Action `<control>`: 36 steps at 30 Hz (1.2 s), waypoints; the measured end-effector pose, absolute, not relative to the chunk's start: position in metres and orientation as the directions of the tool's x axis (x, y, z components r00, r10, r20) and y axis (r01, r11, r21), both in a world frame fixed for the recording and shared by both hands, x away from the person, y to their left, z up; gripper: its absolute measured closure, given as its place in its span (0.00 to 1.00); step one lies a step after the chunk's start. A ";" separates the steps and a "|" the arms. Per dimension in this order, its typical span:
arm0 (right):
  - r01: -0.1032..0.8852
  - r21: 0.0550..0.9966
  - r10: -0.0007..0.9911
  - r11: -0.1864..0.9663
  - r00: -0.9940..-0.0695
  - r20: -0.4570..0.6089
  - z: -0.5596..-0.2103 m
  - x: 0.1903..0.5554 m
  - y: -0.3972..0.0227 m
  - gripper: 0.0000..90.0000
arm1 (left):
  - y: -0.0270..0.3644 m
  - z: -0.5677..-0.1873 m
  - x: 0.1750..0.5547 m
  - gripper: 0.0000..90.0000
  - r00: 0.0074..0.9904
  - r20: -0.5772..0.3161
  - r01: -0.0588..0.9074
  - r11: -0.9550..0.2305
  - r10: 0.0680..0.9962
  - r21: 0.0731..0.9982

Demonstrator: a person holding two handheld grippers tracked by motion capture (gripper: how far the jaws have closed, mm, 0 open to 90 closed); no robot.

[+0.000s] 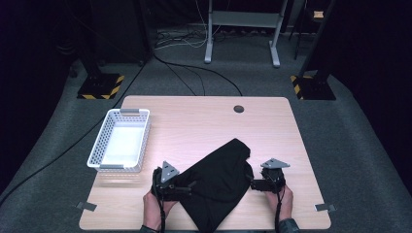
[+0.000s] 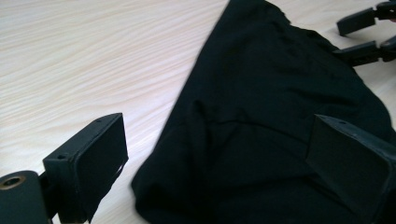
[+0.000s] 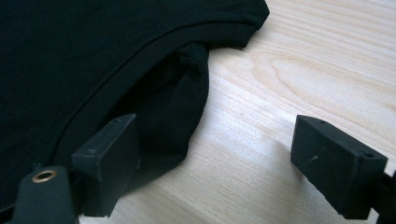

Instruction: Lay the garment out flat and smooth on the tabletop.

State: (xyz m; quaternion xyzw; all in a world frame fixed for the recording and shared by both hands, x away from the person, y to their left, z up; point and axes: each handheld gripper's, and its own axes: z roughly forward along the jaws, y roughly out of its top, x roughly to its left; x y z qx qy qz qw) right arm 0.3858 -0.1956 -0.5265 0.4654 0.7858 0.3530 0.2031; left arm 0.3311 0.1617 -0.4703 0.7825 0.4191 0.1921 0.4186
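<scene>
A black garment (image 1: 218,177) lies crumpled on the front middle of the wooden table (image 1: 194,121). My left gripper (image 1: 188,187) sits at its left edge, jaws pointing right. In the left gripper view the gripper (image 2: 219,168) is open wide, with the garment (image 2: 271,116) spread under and between its jaws and no pad pressing on it. My right gripper (image 1: 253,182) sits at the garment's right edge. In the right gripper view the gripper (image 3: 222,165) is open too, with a hemmed fold of the garment (image 3: 93,56) beside one jaw and bare wood between the jaws.
A white perforated basket (image 1: 121,112) stands empty on the table's left side. A round cable hole (image 1: 238,108) sits near the far edge. The far right gripper (image 2: 364,32) shows at the top right of the left gripper view.
</scene>
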 end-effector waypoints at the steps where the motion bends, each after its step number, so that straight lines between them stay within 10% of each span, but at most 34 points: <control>1: 0.588 0.744 0.875 0.317 -0.485 0.011 -0.527 0.386 -0.196 0.17 | 0.158 -0.470 0.332 0.06 0.582 -0.057 0.496 -0.299 0.811 0.816; 36: 0.588 0.744 0.875 0.316 -0.483 0.010 -0.527 0.386 -0.196 0.17 | 0.048 -0.504 0.340 0.08 0.784 -0.066 0.476 -0.530 0.618 0.702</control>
